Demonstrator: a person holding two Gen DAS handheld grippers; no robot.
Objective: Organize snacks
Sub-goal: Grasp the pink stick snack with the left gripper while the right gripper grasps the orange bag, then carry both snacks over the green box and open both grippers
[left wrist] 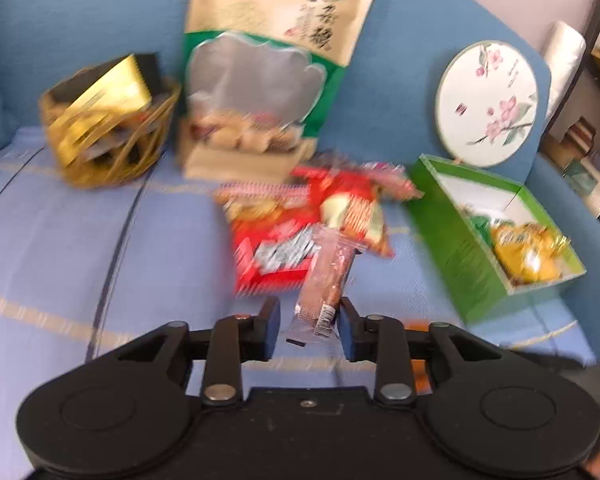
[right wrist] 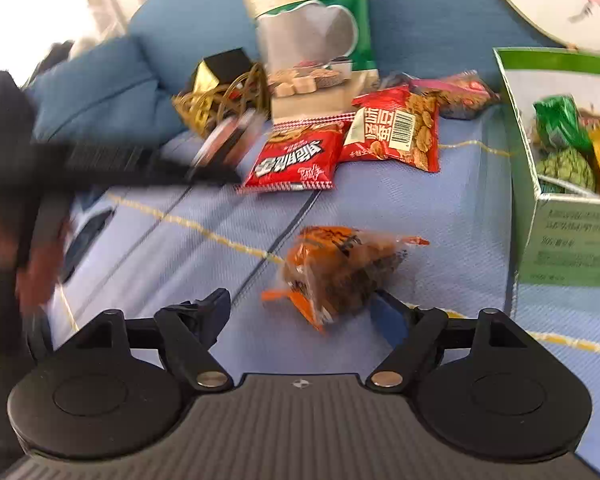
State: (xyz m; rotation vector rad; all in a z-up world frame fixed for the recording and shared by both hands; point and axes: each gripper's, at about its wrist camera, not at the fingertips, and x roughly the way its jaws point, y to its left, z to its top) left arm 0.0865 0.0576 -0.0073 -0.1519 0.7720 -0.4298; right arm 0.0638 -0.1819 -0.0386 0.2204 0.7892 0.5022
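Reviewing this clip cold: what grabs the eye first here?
The left gripper holds a pinkish sausage stick over the striped blue sofa cover. Red snack packets lie mid-sofa below a tall beige pouch; an orange packet sits between the right gripper's open jaws.

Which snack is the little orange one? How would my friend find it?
Find the green box on the blue sofa. Just left of it, alone on the striped blanket, lies the orange-wrapped snack with dark filling. The red packets sit farther back together.
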